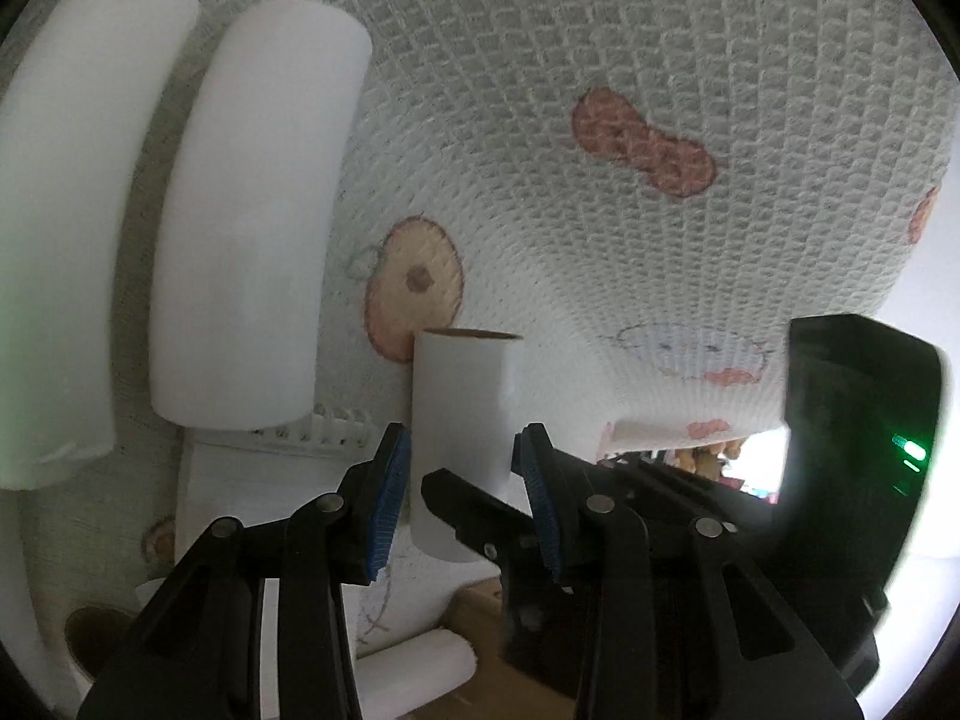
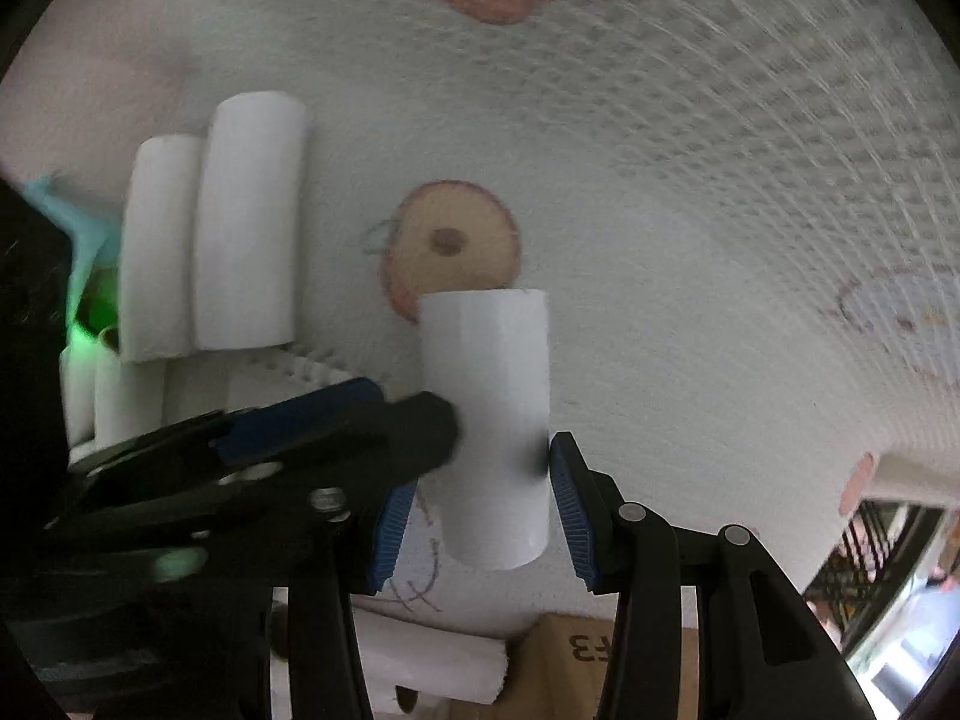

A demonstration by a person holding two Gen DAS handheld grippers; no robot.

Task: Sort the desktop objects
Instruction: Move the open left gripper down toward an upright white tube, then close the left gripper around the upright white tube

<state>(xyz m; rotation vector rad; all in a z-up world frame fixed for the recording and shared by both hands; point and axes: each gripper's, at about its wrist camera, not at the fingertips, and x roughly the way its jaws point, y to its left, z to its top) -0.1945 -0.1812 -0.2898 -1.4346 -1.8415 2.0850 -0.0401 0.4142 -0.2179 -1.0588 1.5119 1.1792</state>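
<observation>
White waffle cloth (image 2: 690, 192) bears paper rolls (image 2: 246, 222); right hand-held gripper (image 2: 483, 516) clamps a tube (image 2: 486, 420).

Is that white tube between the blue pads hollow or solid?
Hollow. The white tube shows a dark open rim with a brownish inner wall at its top in the left wrist view; how deep it goes cannot be told.

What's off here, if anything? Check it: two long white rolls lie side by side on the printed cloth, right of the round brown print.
Only the side is wrong. The two long white rolls lie side by side on the printed cloth, left of the round brown print, not right. The right wrist view shows it.
</observation>
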